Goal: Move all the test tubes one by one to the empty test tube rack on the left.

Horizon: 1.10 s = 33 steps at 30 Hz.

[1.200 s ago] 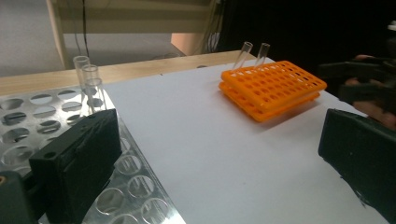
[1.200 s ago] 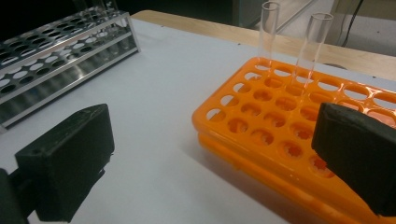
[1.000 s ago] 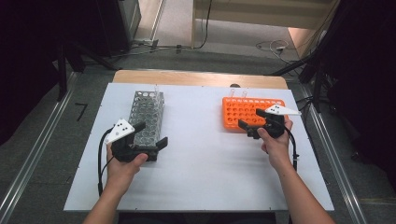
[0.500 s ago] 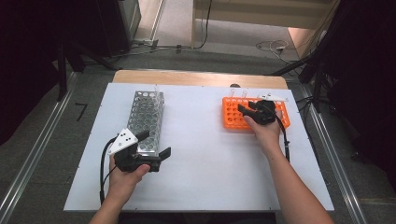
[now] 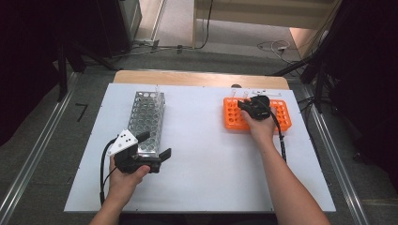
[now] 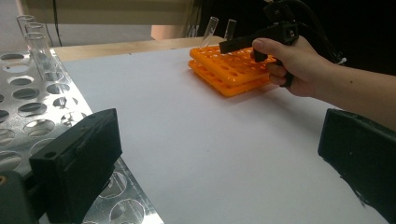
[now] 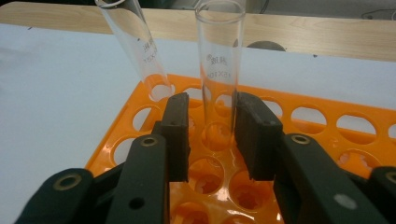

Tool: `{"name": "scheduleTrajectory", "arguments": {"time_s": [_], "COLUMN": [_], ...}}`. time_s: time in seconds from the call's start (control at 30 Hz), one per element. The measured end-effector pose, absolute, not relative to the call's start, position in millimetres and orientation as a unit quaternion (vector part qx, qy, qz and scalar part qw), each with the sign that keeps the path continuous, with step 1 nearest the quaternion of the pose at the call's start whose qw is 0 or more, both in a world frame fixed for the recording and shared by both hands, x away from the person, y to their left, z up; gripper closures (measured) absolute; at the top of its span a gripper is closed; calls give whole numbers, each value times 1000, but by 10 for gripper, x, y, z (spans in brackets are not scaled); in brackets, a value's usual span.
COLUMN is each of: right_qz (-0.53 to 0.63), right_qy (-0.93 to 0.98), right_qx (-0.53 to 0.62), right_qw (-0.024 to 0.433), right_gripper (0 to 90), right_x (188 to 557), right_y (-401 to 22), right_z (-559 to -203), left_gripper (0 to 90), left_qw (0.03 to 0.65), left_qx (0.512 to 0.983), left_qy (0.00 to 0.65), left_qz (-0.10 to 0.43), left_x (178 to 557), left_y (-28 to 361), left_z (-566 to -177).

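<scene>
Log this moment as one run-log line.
right hand-held gripper: jaws just closing around upright test tube in orange rack | left hand-held gripper: open beside metal rack

White worktop [image 5: 202, 154] is carrying two racks: metal tube rack [image 5: 146, 119] is sitting on left w/ glass tubes at far end, orange rack [image 5: 234, 119] is lying on right near far edge. Racks well apart.

Faint unreadable print on glass tubes [image 7: 219, 60]
</scene>
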State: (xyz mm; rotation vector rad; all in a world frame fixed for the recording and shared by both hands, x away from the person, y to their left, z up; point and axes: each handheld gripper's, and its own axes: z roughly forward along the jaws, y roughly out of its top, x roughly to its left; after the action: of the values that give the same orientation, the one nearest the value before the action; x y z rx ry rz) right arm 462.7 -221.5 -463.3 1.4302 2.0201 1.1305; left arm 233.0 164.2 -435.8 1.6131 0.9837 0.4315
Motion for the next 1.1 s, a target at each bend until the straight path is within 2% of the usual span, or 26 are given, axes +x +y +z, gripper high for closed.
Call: {"name": "scheduleTrajectory", "arguments": {"time_s": [0.37,0.6,1.1], "right_qz": [381,386,434], "right_qy": [732,733,711], "right_qx": [500,495,487], "right_qw": [262,264,263], "right_gripper": [700,736,740], "right_x": [4621,4633,4548], "right_y": [-2136,-2119,-2216], "right_z": [-4658,-4670,-4521], "left_gripper": [0,0,0], "left_qw": [567,567,568], "left_qx": [685,683,682], "left_qy": [420,422,422], "left_qz": [182,183,185], "left_x": [2335,2343,2353], "left_y": [1640,1653,1658], "left_z": [-4357,-4357,-4352]}}
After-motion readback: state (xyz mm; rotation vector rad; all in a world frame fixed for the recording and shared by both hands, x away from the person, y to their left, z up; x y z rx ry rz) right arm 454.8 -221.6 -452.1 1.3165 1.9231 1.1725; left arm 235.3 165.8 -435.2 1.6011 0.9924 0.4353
